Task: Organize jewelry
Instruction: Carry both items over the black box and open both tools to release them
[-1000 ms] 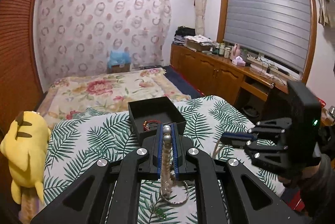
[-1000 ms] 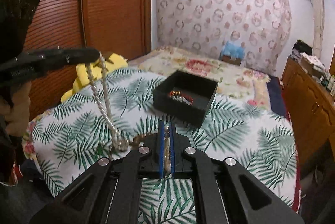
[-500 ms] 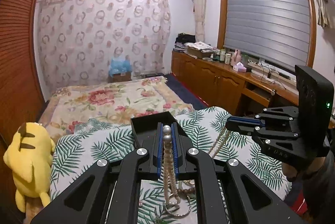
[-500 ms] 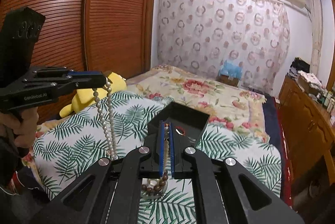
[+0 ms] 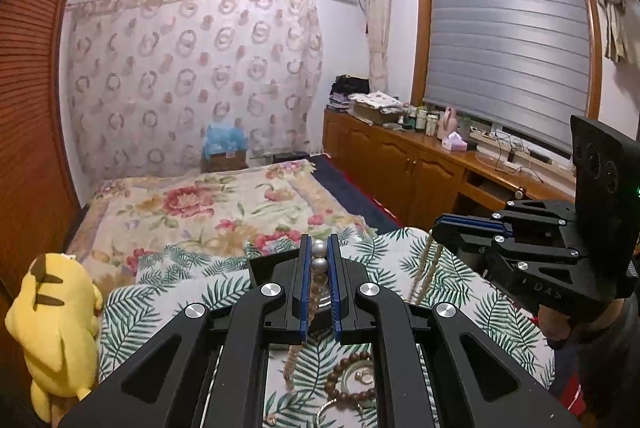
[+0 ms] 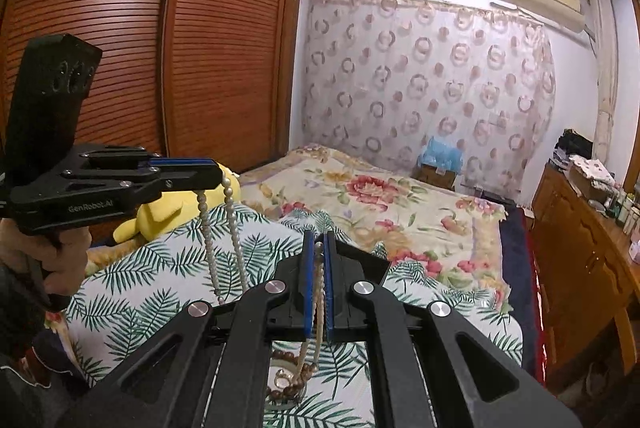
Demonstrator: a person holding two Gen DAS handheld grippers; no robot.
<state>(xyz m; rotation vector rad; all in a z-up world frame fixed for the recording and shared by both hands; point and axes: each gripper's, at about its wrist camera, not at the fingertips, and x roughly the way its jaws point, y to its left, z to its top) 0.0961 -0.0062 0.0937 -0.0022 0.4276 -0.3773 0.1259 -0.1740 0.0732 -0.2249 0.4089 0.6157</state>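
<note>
A long pearl necklace [image 5: 319, 250] hangs between both grippers above the leaf-print cloth [image 5: 160, 292]. My left gripper [image 5: 319, 253] is shut on two large pearls, and the strand drops down behind its fingers. My right gripper [image 6: 319, 248] is shut on another part of the necklace [image 6: 230, 212]. In the left wrist view the right gripper [image 5: 436, 228] is at the right, with the strand dangling below it. The black jewelry box [image 6: 378, 268] sits just beyond the fingers, mostly hidden. A brown bead bracelet [image 5: 348, 380] and a ring [image 5: 362, 376] lie on the cloth below.
A yellow plush toy [image 5: 52, 328] leans at the bed's left edge. The floral bedspread [image 5: 192, 204] stretches behind the box. Wooden cabinets [image 5: 400, 168] with clutter run along the right wall, and louvred wardrobe doors [image 6: 120, 48] stand on the left.
Both grippers have risen, drawing the pearl necklace up off the cloth. The black box has sunk behind the fingers, and the bead bracelet and ring now show below.
</note>
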